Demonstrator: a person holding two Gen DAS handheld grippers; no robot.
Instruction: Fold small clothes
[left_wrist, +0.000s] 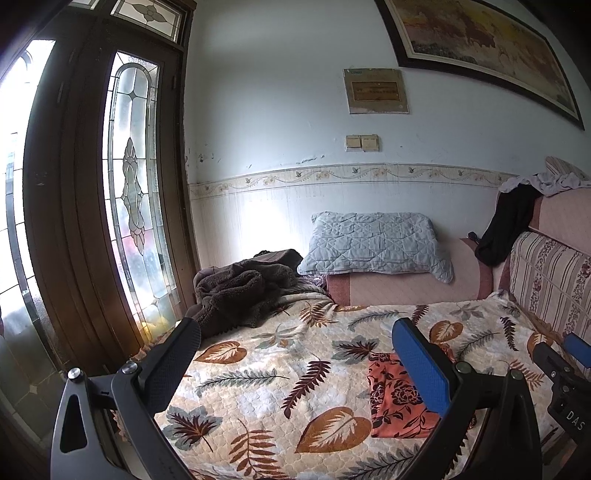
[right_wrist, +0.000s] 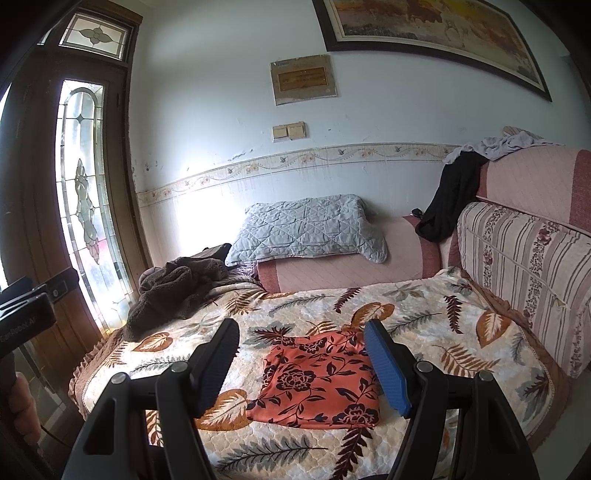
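A: Start at the fingers. What are they doing?

B: The left gripper (left_wrist: 295, 343) has its fingers spread wide with nothing between them, raised above the blanket (left_wrist: 258, 387). The right gripper (right_wrist: 301, 345) is the same: fingers spread, empty, hanging over the orange cloth (right_wrist: 317, 384) without touching it.

A: And the cloth itself?

B: It lies flat on the leaf-print blanket that covers the sofa seat, a neat square-ish packet with thick edges. From the right wrist camera it sits straight ahead, framed between the two fingers. From the left wrist camera it lies off to the right, partly hidden behind the blue finger (left_wrist: 421, 365).

A: Why would both be raised and parted like that?

B: My guess is the cloth is already folded and has been let go, so the fingers stand clear of it. It could also be a pause before one more fold; I can't tell which.

A: Anything else nearby?

B: A brown fleece (right_wrist: 177, 291) is heaped at the far left of the blanket, well apart from the cloth. A grey pillow (right_wrist: 306, 230) leans on the sofa arm beyond, and dark clothes (right_wrist: 450, 199) hang over the backrest.
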